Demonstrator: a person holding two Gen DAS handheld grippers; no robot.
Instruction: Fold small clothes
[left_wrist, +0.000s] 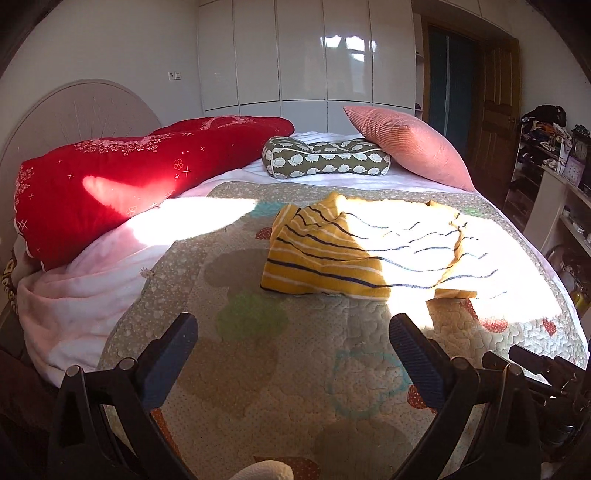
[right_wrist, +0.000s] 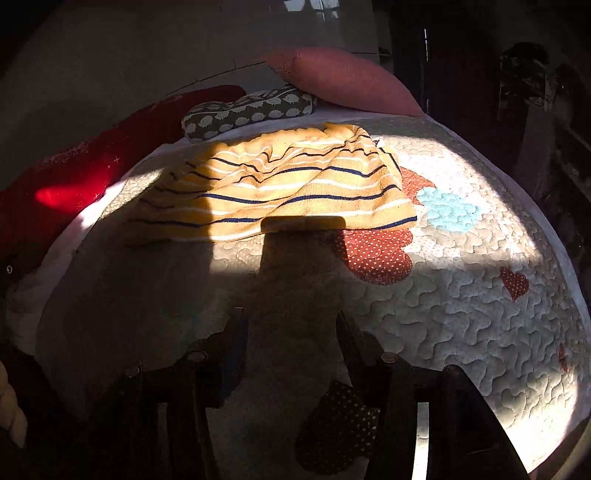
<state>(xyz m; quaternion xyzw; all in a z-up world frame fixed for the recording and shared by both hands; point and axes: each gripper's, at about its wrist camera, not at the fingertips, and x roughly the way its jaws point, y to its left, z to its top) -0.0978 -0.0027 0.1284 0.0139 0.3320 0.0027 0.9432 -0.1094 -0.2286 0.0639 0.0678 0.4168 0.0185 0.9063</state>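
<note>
One quilted bedspread (left_wrist: 288, 387) lay under both grippers. Beyond the fingertips of each, well apart from them, a yellow striped top (left_wrist: 332, 254) lay rumpled on it. The left gripper (left_wrist: 293, 343) stood spread wide and empty; the right gripper (right_wrist: 291, 339) stood partly spread, nothing between its fingers.

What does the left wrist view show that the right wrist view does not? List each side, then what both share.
Left wrist only: the headboard, wardrobe, door and shelves.
Right wrist only: a blue patch on the quilt, beside the striped garment.
Both: the garment, quilt, red bolster, patterned pillow, pink pillow.
</note>
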